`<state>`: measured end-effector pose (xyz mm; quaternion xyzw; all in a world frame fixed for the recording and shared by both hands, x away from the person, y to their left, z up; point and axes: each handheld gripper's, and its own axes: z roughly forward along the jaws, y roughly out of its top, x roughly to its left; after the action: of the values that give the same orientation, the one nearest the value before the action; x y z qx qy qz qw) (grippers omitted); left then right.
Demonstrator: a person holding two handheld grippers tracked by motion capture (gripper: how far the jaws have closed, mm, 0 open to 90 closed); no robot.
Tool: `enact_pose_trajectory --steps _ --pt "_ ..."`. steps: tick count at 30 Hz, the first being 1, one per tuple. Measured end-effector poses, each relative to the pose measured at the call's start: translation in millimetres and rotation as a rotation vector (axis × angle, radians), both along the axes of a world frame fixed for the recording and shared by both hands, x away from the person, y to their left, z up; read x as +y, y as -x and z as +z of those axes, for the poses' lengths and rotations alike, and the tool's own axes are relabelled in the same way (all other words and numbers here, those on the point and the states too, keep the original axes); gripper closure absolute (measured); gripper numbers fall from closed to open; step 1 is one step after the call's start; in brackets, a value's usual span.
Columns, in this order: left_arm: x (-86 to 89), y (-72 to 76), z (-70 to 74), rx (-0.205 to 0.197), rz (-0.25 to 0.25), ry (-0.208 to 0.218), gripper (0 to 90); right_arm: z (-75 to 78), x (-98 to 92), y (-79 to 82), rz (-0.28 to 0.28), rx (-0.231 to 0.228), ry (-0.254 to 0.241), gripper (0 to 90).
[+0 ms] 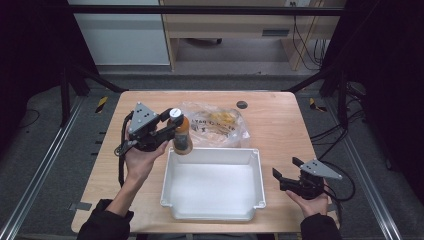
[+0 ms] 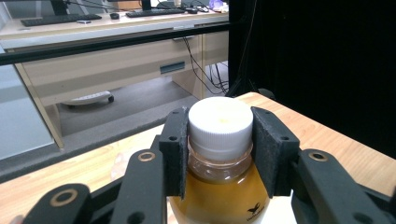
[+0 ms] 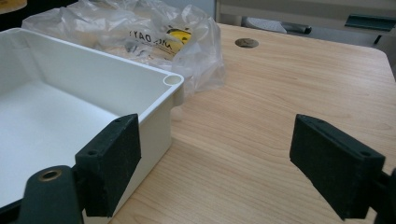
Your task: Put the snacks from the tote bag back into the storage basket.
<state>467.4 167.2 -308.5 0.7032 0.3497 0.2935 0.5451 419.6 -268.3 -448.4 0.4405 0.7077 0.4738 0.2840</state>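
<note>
A bottle of amber liquid [image 1: 181,136] with a white cap [image 2: 220,121] hangs just past the far left corner of the white bin [image 1: 214,212]. My left gripper [image 1: 172,125] is shut on it, the two black pads squeezing the cap and neck from either side [image 2: 220,154]. My right gripper [image 1: 286,169] stands open on the table to the right of the bin, nothing between its jaws [image 3: 215,163]. Its left pad [image 3: 109,158] sits beside the bin's right wall [image 3: 156,126].
A crumpled clear plastic bag [image 1: 220,125] with yellow printed contents lies behind the bin [image 3: 154,32]. A small dark round disc [image 1: 242,104] is set in the tabletop near the far edge. Bare wood lies to the right of the bin.
</note>
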Motion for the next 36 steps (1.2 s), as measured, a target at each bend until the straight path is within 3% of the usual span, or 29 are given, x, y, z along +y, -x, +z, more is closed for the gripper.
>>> enact_pose_trajectory --steps 20,36 --pt "2.9 23.8 -29.5 0.04 -0.032 0.002 59.1 1.1 -0.1 1.1 -0.004 -0.001 -0.003 16.7" --pt "5.3 40.2 -49.1 0.073 -0.043 -0.034 59.2 0.7 0.8 1.0 -0.002 -0.003 0.0 16.7"
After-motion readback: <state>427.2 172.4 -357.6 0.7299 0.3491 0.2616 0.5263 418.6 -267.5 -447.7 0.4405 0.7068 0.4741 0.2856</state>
